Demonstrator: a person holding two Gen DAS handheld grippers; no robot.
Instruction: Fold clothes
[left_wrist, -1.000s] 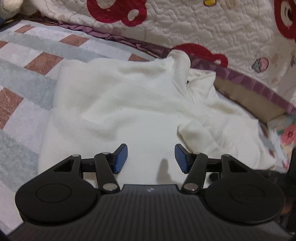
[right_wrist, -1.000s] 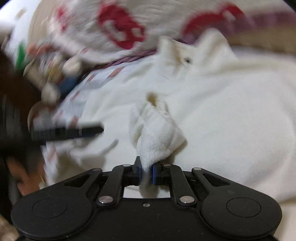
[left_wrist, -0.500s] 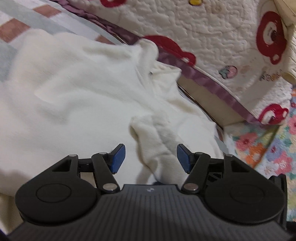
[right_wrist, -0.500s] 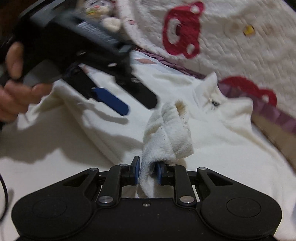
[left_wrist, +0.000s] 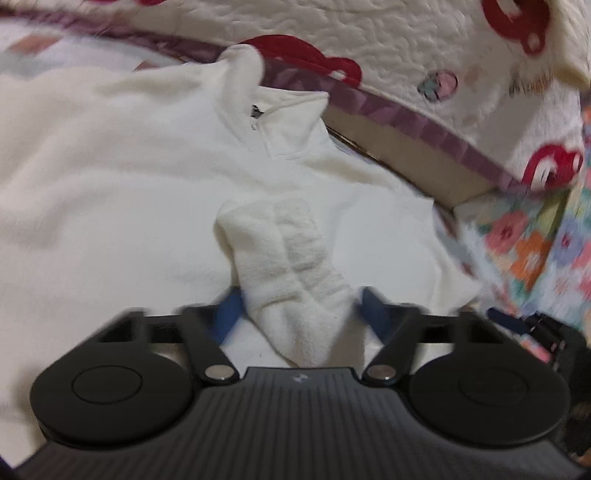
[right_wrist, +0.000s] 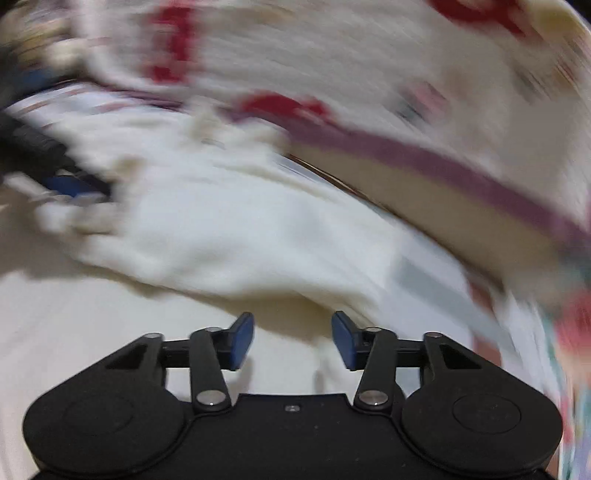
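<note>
Across the bed (left_wrist: 33, 55), under a quilted blanket (left_wrist: 388, 40), a white fleece pullover (left_wrist: 122, 177) lies spread: soft, light, floppy. Its sleeve cuff (left_wrist: 291, 266) sits bunched between the spread left gripper (left_wrist: 297, 308), the best handhold. Right gripper (right_wrist: 292, 338) gapes empty.

a cream quilt (left_wrist: 388, 48) with red prints and purple trim borders a floral sheet (left_wrist: 535, 251).
</note>
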